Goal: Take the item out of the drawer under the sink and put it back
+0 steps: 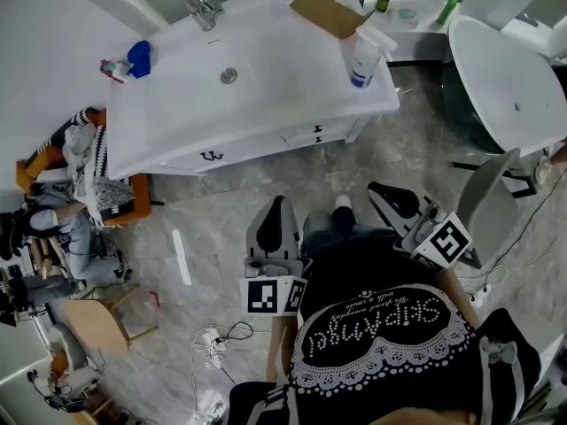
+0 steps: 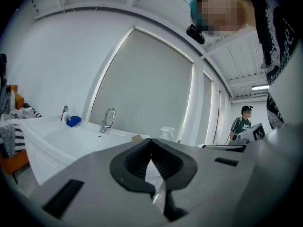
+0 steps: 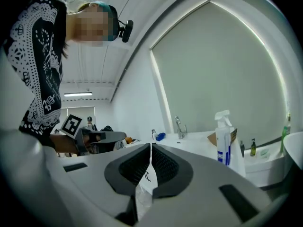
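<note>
- Nowhere in view is the item: no picture shows it, so by my guess it sits inside a drawer (image 1: 316, 134) below the sink (image 1: 229, 75).
- Drawer fronts below the sink look flush and closed; none pulled out.
- Left gripper (image 1: 276, 211): jaws pressed together at the tips, nothing between them, held in front of the sink and well apart from it.
- Right gripper (image 1: 390, 197): jaws pressed together too, empty, also well back from the sink.
- Progress, as a judgement: either nothing is started or the item is already back. I cannot tell which; if unstarted, opening the drawer, lifting out and returning all remain.
- On the sink top: tap (image 1: 199, 7) at the back, spray bottle (image 1: 363, 56) and a cardboard piece (image 1: 326, 11) at the right end, a blue thing (image 1: 139, 57) at the left end.
- Room: grey marbled floor (image 1: 221, 228) in front of the sink, a white tub (image 1: 505, 87) to its right, a clothes pile (image 1: 89, 162) to its left.
</note>
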Action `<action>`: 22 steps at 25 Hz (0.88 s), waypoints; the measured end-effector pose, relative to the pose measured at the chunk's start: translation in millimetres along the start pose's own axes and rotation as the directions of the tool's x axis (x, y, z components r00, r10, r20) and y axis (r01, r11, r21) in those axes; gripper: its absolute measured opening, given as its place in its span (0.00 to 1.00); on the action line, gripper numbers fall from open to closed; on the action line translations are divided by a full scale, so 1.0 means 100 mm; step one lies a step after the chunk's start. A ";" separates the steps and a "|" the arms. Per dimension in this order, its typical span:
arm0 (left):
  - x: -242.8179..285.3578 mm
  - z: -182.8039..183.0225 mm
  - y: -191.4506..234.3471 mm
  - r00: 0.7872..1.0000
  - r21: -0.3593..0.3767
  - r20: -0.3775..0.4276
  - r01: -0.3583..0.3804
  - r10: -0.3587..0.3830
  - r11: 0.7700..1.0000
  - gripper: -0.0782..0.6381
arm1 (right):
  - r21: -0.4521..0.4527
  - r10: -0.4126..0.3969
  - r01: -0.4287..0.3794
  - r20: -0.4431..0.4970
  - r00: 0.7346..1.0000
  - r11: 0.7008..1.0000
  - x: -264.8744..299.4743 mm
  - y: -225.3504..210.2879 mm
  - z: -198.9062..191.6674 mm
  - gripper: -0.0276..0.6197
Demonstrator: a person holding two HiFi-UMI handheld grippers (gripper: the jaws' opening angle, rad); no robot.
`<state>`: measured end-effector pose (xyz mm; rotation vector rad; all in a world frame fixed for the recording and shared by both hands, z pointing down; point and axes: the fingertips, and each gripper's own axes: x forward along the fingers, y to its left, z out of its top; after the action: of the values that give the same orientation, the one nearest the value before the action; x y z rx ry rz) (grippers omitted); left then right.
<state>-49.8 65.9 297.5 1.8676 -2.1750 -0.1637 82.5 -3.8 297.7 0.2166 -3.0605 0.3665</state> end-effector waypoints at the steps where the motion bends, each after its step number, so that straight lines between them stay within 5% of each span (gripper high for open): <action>1: 0.01 -0.01 0.00 1.000 0.004 -0.004 0.004 -0.004 1.000 0.11 | 0.000 -0.013 0.013 0.002 1.000 1.000 -0.01 -0.02 0.00 0.08; 14: 0.13 0.16 0.24 0.996 0.038 -0.034 0.080 -0.079 0.996 0.11 | 0.040 -0.223 0.223 0.008 0.975 0.974 0.06 -0.22 0.01 0.07; 22: 0.16 0.34 0.56 0.992 0.046 -0.042 0.119 -0.117 0.992 0.11 | 0.049 -0.270 0.269 0.007 0.963 0.962 0.35 -0.08 0.04 0.07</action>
<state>-114.3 55.9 281.8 2.0097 -2.0610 -0.0976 48.8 -17.2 298.5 0.6328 -2.9795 0.4212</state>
